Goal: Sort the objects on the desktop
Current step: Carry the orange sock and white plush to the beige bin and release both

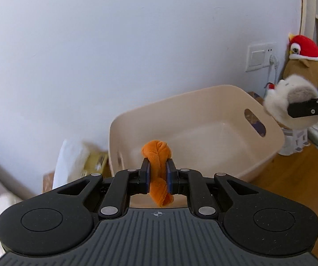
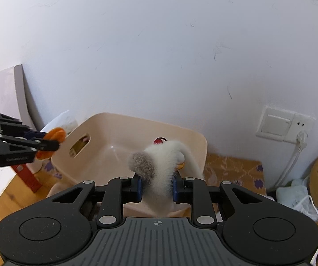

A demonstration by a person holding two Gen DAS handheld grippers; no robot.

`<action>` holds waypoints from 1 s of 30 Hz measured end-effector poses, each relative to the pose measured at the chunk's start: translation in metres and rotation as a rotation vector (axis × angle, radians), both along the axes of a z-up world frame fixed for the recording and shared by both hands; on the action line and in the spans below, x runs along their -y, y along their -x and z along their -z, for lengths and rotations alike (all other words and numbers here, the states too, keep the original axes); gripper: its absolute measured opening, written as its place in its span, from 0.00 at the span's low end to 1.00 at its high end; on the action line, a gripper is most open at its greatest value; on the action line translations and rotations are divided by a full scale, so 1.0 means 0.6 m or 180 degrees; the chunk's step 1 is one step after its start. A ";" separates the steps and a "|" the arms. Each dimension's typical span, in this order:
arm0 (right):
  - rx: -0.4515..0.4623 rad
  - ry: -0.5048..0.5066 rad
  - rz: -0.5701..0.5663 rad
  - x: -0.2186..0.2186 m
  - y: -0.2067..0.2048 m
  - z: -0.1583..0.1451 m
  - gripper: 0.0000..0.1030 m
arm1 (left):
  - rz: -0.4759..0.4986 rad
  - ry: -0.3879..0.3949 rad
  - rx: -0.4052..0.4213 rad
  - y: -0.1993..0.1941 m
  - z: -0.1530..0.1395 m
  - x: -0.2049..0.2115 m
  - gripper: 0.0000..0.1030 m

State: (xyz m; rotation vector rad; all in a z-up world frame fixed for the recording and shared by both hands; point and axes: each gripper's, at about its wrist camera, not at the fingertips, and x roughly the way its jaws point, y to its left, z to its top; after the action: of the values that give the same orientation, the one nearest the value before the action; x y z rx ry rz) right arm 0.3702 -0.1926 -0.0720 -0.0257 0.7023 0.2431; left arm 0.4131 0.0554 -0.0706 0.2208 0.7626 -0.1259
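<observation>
The left hand-held gripper (image 1: pixel 158 176) pinches an orange plush toy (image 1: pixel 157 155) above the near rim of a beige plastic bin (image 1: pixel 203 102). The right hand-held gripper (image 2: pixel 156 188) clamps a white furry plush toy (image 2: pixel 161 166) over the same bin, which sits on the wooden surface (image 1: pixel 292 177) against a white wall (image 1: pixel 114 44).

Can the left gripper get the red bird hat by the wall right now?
Probably not. The left gripper has its jaws shut on an orange toy, so it is full. The red hat also sits far off, beyond the tub.
</observation>
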 end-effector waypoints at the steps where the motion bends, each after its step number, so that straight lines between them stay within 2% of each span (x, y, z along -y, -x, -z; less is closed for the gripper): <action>1: 0.0007 -0.0011 0.0029 -0.001 -0.007 0.003 0.23 | 0.0020 0.0007 -0.0008 -0.011 0.004 0.006 0.13; 6: -0.0115 -0.0133 0.0114 -0.007 -0.048 0.029 0.23 | 0.0061 0.0006 -0.0067 -0.049 0.040 0.031 0.13; 14: -0.0450 -0.0115 0.0146 -0.023 -0.092 0.096 0.25 | -0.0103 0.0203 -0.0509 -0.102 0.108 0.035 0.13; 19: -0.0670 -0.0249 0.0215 -0.029 -0.094 0.125 0.34 | -0.0144 0.0314 -0.0634 -0.111 0.133 0.026 0.13; 20: -0.0686 -0.0264 0.0221 -0.031 -0.093 0.125 0.40 | -0.0154 0.0338 -0.0650 -0.111 0.133 0.025 0.14; 21: -0.0702 -0.0276 0.0231 -0.031 -0.092 0.128 0.42 | -0.0158 0.0366 -0.0651 -0.110 0.132 0.024 0.15; 22: -0.0711 -0.0282 0.0245 -0.030 -0.092 0.129 0.43 | -0.0147 0.0408 -0.0662 -0.110 0.130 0.025 0.29; 23: -0.0713 -0.0277 0.0255 -0.030 -0.094 0.130 0.48 | -0.0116 0.0476 -0.0687 -0.110 0.129 0.023 0.52; 24: -0.0711 -0.0257 0.0277 -0.030 -0.093 0.131 0.57 | -0.0076 0.0549 -0.0693 -0.108 0.127 0.022 0.63; 25: -0.0684 -0.0228 0.0309 -0.030 -0.091 0.130 0.62 | -0.0052 0.0604 -0.0651 -0.104 0.123 0.021 0.74; 27: -0.0619 -0.0195 0.0342 -0.030 -0.085 0.125 0.72 | -0.0054 0.0581 -0.0552 -0.096 0.117 0.019 0.76; 30: -0.0554 -0.0203 0.0371 -0.030 -0.075 0.110 0.84 | -0.0065 0.0518 -0.0576 -0.090 0.113 0.017 0.76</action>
State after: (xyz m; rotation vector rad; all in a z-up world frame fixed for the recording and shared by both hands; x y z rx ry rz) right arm 0.4149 -0.1749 -0.1379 0.0981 0.8659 0.1570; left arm 0.4670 0.0450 -0.1383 0.0470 0.9297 -0.1897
